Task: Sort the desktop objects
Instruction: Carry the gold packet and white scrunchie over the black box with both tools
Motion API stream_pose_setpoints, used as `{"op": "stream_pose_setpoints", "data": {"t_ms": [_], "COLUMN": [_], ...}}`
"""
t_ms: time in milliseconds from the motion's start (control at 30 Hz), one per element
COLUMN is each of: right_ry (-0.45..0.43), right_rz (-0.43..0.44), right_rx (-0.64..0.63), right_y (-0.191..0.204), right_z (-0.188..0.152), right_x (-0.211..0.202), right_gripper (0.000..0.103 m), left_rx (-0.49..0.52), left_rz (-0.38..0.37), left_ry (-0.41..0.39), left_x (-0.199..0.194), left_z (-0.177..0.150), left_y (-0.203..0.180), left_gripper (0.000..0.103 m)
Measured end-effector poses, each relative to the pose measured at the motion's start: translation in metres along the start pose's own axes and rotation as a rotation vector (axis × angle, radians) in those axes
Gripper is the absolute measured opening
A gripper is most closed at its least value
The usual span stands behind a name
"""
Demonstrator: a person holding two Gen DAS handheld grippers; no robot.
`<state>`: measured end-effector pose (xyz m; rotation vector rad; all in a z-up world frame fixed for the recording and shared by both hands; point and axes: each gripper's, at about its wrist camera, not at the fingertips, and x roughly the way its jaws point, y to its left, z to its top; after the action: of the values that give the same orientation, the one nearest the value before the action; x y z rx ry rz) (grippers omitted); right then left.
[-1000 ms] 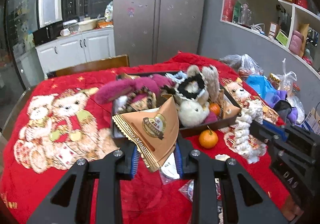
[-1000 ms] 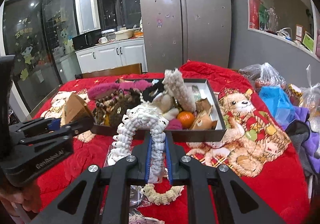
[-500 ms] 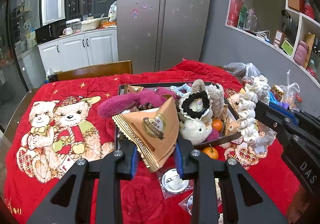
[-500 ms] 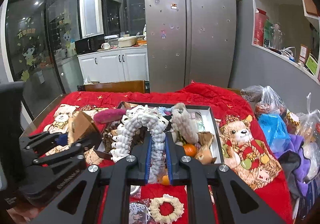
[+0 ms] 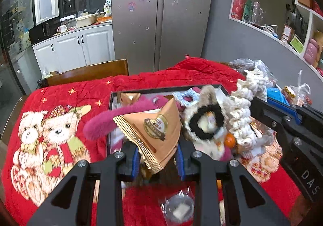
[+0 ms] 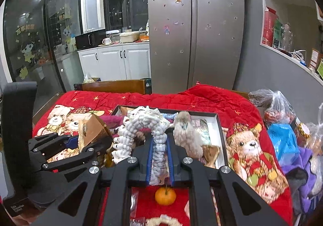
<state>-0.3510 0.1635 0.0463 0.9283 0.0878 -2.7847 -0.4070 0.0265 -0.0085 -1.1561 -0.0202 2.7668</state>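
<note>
Left gripper [image 5: 157, 158]: jaws narrowed onto tan triangular snack packet [image 5: 153, 129], packet clamped at lower corner, held just above near edge of dark tray [image 6: 219, 125]; right gripper [image 6: 159, 162]: nearly closed, pinching white knitted band [image 6: 141, 125], band arching over tray; step judged: carrying both items to tray; next move calls for lowering into free space among plush toys, then release; orange [image 6: 165, 195] remains on red cloth
</note>
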Motion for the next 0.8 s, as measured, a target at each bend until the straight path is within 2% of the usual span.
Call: {"op": "stream_pose_setpoints", "data": {"t_ms": [300,433,533,633,733,800], "right_ry": [0.060,0.086,0.093,0.112,0.123,0.129], "right_rz": [0.000,0.007,0.009,-0.027,-0.040,-0.047], "right_rx": [0.002,0.024,0.028,0.009,0.015,0.015], "right_y": [-0.006,-0.011,-0.014,-0.014,-0.016,-0.015], "right_z": [0.033,0.036,0.033,0.030,0.030,0.029], "right_x": [0.080,0.109,0.124,0.137,0.143,0.144], "right_gripper": [0.013,0.013,0.013,0.013,0.013,0.013], "left_rx": [-0.032,-0.058,-0.035,-0.004,-0.001,0.021], "left_rz": [-0.010,-0.026,-0.021,0.002,-0.036,-0.034], "left_ry": [0.040,0.046,0.056,0.034,0.033,0.028], "left_x": [0.071,0.092,0.107,0.110,0.110,0.109], "left_z": [0.036,0.034,0.034,0.035,0.034,0.033], "left_y": [0.019,0.029,0.031,0.026,0.022,0.018], "left_gripper": [0.030,0.030,0.030,0.030,0.030,0.030]}}
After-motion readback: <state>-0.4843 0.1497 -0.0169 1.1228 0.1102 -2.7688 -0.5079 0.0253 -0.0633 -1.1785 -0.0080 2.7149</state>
